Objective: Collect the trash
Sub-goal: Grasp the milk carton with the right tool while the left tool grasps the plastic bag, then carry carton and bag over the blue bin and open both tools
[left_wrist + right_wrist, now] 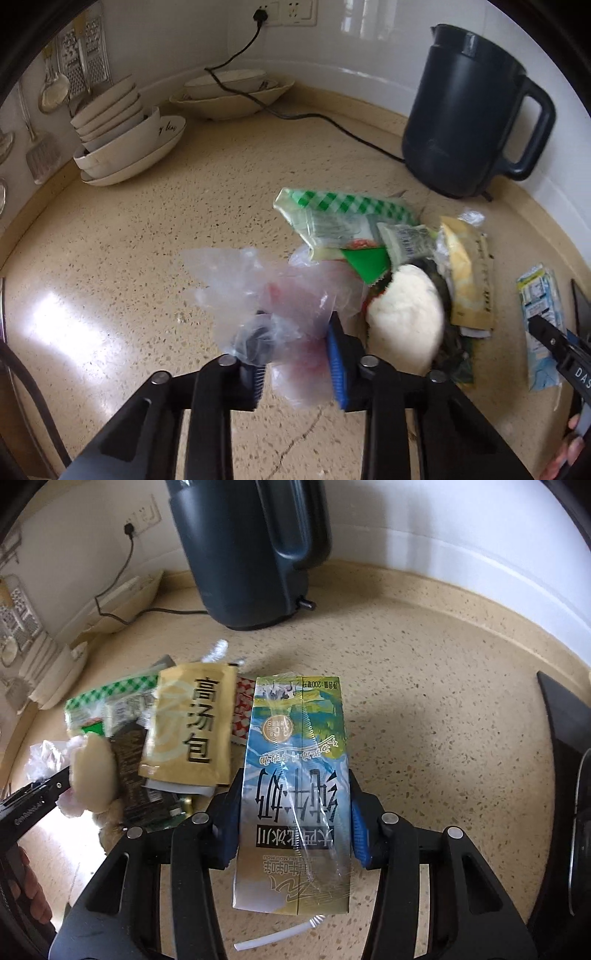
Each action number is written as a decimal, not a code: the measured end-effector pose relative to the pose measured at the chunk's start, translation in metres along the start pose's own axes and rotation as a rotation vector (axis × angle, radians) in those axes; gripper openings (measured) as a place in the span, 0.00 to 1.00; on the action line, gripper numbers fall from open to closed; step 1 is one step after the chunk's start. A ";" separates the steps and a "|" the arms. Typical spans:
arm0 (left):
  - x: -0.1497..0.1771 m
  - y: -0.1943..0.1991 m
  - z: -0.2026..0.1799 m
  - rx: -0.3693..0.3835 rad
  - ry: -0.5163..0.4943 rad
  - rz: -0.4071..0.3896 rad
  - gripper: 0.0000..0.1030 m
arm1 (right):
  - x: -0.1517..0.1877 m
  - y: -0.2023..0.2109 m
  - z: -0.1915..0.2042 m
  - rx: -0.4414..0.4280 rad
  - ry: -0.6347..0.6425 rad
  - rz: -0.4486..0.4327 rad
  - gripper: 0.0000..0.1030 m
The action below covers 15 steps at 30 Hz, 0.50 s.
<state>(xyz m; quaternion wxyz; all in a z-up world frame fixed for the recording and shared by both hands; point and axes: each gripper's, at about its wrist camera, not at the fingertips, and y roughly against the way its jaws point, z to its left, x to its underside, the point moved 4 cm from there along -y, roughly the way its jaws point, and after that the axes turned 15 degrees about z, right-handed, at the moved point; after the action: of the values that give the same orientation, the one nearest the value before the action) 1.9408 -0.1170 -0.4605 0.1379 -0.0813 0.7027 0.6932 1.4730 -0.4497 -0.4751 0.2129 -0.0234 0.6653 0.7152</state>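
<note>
Both claws closed on trash beside the kettle

Left wrist view: my left gripper [295, 354] has its jaws drawn close together on a crumpled clear plastic bag [266, 295], which bunches up between the blue pads. This bag lies on the speckled countertop [129, 258], well in front of the dark kettle [465, 118] and to its left. Between the bag and the kettle sits the rest of the trash heap: a green checked wrapper [347, 210], a white bun-like lump [406, 314] and a gold sachet [469, 280]. Stacked bowls [125, 144] stand far left of the kettle, against the wall.

From the right wrist, my right gripper [293, 823] is partly closed, its pads pressed on both sides of a milk carton [295, 775]. That carton lies flat, directly in front of the kettle, just right of the gold sachet. A white straw [273, 936] lies on the counter below the carton's near end
</note>
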 end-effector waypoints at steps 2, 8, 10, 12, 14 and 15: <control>0.011 0.007 0.000 0.006 -0.001 -0.009 0.17 | 0.001 0.007 0.004 0.000 0.012 -0.013 0.44; 0.057 0.046 0.004 0.003 0.019 -0.011 0.12 | 0.009 0.031 0.017 -0.017 0.057 -0.041 0.44; 0.078 0.062 0.006 0.019 0.027 -0.018 0.12 | 0.015 0.042 0.024 -0.022 0.080 -0.050 0.44; 0.095 0.079 0.009 0.037 0.031 -0.027 0.12 | 0.024 0.053 0.029 -0.024 0.094 -0.059 0.44; 0.117 0.095 0.009 0.060 0.037 -0.035 0.12 | 0.035 0.067 0.032 -0.027 0.104 -0.073 0.44; 0.125 0.105 0.009 0.064 0.035 -0.043 0.12 | 0.043 0.077 0.035 -0.024 0.109 -0.085 0.44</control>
<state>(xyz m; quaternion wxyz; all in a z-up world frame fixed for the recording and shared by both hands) 1.7909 -0.0955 -0.3987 0.1429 -0.1041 0.7248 0.6659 1.4165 -0.4060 -0.4124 0.2061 -0.0930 0.6658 0.7111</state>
